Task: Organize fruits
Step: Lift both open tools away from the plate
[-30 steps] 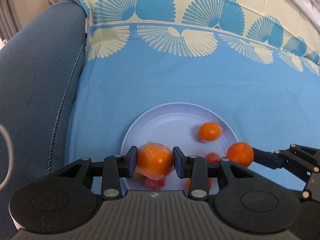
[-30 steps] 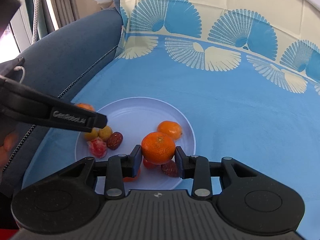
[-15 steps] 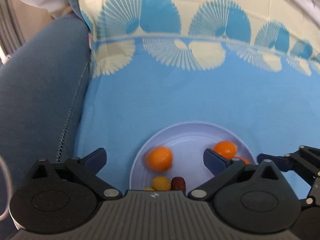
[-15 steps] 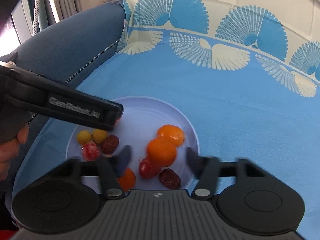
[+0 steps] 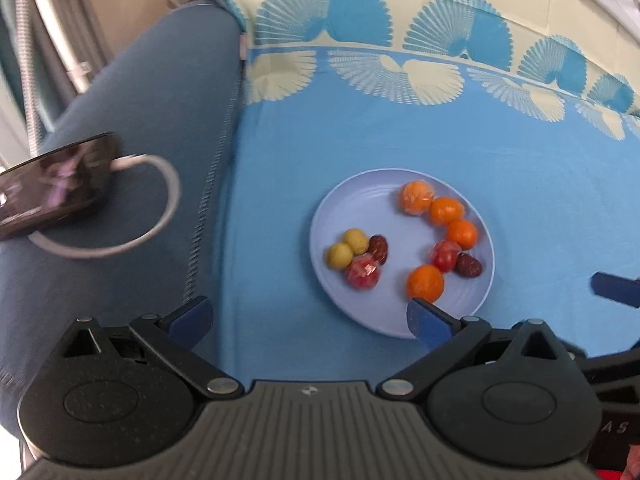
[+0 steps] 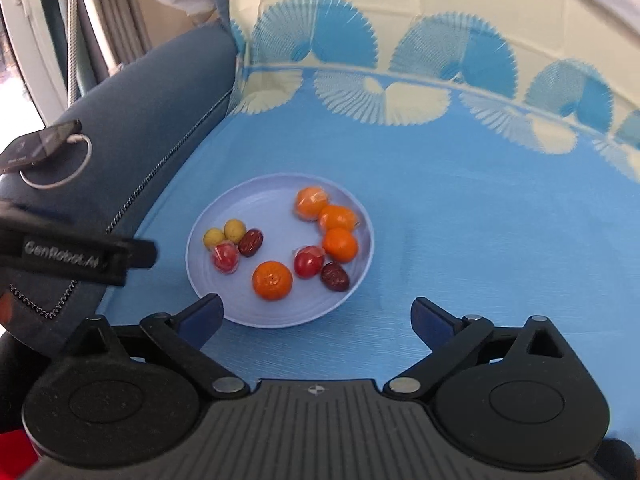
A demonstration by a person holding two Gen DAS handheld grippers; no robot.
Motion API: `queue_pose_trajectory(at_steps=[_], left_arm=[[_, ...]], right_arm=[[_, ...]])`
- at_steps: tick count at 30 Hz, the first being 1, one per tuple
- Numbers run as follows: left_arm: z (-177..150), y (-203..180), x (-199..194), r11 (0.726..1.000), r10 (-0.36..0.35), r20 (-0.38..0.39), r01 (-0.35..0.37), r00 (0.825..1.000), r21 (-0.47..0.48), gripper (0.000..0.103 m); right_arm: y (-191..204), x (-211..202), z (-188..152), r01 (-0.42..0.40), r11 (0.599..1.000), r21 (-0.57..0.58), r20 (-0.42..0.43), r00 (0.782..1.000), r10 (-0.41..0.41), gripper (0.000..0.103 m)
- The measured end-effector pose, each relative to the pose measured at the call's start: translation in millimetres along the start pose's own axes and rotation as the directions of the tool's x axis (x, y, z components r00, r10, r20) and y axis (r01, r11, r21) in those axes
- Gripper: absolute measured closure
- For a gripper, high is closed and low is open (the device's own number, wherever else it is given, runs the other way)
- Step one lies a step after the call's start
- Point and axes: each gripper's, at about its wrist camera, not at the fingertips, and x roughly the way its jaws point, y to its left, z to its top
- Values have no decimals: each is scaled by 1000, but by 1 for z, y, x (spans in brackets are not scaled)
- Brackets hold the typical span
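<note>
A pale blue plate [image 5: 360,200] [image 6: 256,204] lies on the blue cloth. It holds several oranges [image 5: 425,281] [image 6: 272,280], two yellow-green fruits [image 5: 347,249] [image 6: 224,233], two wrapped red fruits [image 5: 363,273] [image 6: 307,261] and two dark dates [image 5: 469,265] [image 6: 334,276]. My left gripper [image 5: 310,316] is open and empty, above the plate's near left edge. My right gripper [image 6: 318,316] is open and empty, above the plate's near right edge. The left gripper also shows in the right wrist view [image 6: 132,252].
A blue sofa arm [image 5: 132,152] [image 6: 152,92] rises at the left. A dark phone with a white cable loop [image 5: 56,188] [image 6: 40,144] rests on it. A patterned blue and cream cloth [image 5: 440,80] [image 6: 440,92] covers the seat and back.
Both grippers let go of their oranges onto the plate, opened wide, and pulled back and up away from the plate. The two oranges now rest among the other fruit.
</note>
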Motion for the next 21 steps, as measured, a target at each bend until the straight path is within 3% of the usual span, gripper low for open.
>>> queue_pose_trajectory(at_steps=[12, 21], left_arm=[[-29, -2, -62, 1000, 18, 65, -17, 998, -17, 0], [-41, -7, -82, 1000, 30, 97, -30, 995, 1, 0]], right_arm=[[13, -58, -25, 42, 999, -21, 76, 996, -41, 2], [21, -81, -30, 53, 998, -36, 122, 991, -48, 1]])
